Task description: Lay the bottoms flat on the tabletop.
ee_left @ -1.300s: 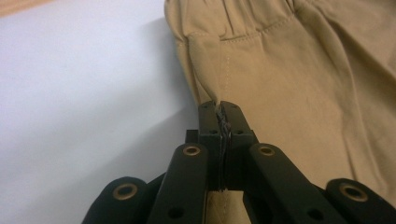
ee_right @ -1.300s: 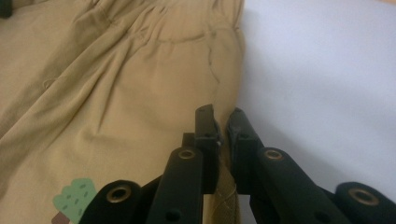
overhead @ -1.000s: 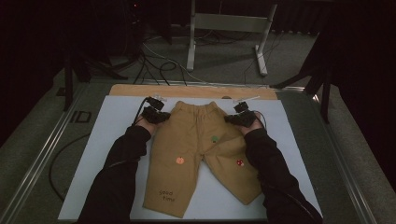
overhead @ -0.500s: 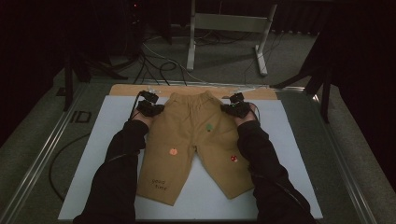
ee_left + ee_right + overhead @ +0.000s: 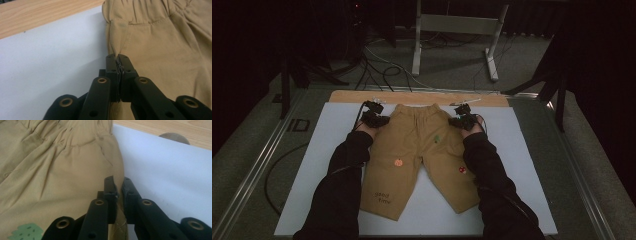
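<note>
We've got the left gripper [image 5: 118, 58] and right gripper [image 5: 118, 185] each pinching a side seam of the tan shorts [image 5: 419, 150] near the waistband.

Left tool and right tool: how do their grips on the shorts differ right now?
The left tool is fully shut, pinching a raised fold at the shorts' side seam; the right tool shows a narrow gap, with the fabric edge running between its jaws. The left tool grips the shorts' left side, the right tool the opposite side. Both hold near the waistband, over the white sheet.
</note>
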The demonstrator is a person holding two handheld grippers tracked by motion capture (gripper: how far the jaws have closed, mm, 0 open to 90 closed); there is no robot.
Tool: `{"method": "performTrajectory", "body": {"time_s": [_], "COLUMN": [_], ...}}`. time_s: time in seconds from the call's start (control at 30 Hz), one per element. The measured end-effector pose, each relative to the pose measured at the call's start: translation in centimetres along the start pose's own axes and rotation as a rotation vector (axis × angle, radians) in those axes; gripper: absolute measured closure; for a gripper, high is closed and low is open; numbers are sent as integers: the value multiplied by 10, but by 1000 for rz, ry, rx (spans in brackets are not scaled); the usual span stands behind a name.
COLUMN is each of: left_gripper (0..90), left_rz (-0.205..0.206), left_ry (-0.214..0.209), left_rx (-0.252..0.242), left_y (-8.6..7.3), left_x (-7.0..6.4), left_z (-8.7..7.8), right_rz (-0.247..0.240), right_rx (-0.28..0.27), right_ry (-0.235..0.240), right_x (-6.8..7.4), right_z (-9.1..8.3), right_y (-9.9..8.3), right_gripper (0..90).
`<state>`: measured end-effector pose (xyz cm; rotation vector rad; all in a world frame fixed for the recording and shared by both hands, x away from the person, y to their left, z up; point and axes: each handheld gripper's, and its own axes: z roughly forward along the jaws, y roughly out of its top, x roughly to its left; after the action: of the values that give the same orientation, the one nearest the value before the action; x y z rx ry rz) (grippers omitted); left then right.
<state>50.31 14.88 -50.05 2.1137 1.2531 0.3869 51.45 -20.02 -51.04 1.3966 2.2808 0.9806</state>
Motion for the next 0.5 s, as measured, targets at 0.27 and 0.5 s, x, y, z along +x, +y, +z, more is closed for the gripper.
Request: {"method": "performTrajectory", "body": {"time_s": [0.27,0.5], "left_gripper": [452,129], "left_rz": [-9,21], "left_ry": [-60,-163], "left_rx": [-108,-168], "left_y": [4,3], "left_x": [-4,-9], "left_z": [-18,-42], "right_rz": [2,-46], "right_rx": [-58,-84], "right_ry": [-14,38], "right_x": [-5,-11], "right_z": [-18,-54], "right_y": [6,10], "right_gripper": [365,143]}}
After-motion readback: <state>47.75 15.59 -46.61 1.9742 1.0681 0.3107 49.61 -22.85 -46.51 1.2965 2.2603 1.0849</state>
